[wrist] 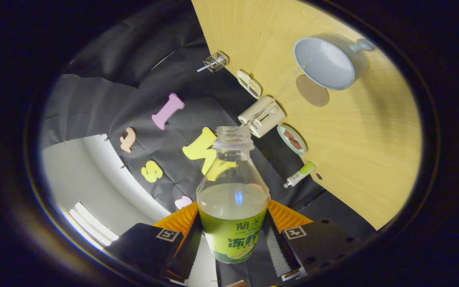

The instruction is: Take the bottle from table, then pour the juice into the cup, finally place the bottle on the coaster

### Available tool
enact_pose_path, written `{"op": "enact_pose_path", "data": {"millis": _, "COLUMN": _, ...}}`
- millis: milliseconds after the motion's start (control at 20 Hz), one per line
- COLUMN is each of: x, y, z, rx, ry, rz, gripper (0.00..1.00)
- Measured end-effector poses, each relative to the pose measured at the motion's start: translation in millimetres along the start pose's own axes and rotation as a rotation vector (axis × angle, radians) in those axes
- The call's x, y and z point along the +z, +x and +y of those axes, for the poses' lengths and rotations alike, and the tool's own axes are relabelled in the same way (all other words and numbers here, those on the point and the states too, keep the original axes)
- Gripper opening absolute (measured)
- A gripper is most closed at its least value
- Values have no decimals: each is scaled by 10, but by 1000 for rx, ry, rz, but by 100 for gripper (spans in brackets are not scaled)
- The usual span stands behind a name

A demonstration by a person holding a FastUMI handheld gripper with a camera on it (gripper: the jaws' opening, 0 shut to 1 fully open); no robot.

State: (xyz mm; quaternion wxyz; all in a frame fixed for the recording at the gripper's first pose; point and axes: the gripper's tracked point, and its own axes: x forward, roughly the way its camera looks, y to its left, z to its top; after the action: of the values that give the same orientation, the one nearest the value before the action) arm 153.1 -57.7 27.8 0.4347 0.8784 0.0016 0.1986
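Gripped between the fingers [233,239], the tilted clear plastic bottle [232,199] at lower centre streams juice toward the pale blue cup [325,63] at upper right; the round brown coaster [312,91] on the wooden surface [373,151] awaits.

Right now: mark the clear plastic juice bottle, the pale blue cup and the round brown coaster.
clear plastic juice bottle [232,199], gripper view, liquid-filled body
pale blue cup [325,63], gripper view, inner wall
round brown coaster [313,92], gripper view, bare top
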Motion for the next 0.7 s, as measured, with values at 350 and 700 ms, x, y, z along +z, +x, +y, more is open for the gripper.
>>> {"op": "enact_pose_path", "data": {"millis": 350, "x": 18, "y": -34, "z": 12, "rx": 33, "ry": 82, "rz": 0, "gripper": 79}}
{"op": "enact_pose_path", "data": {"millis": 700, "x": 76, "y": -75, "z": 53, "rx": 32, "ry": 59, "rz": -15, "gripper": 79}}
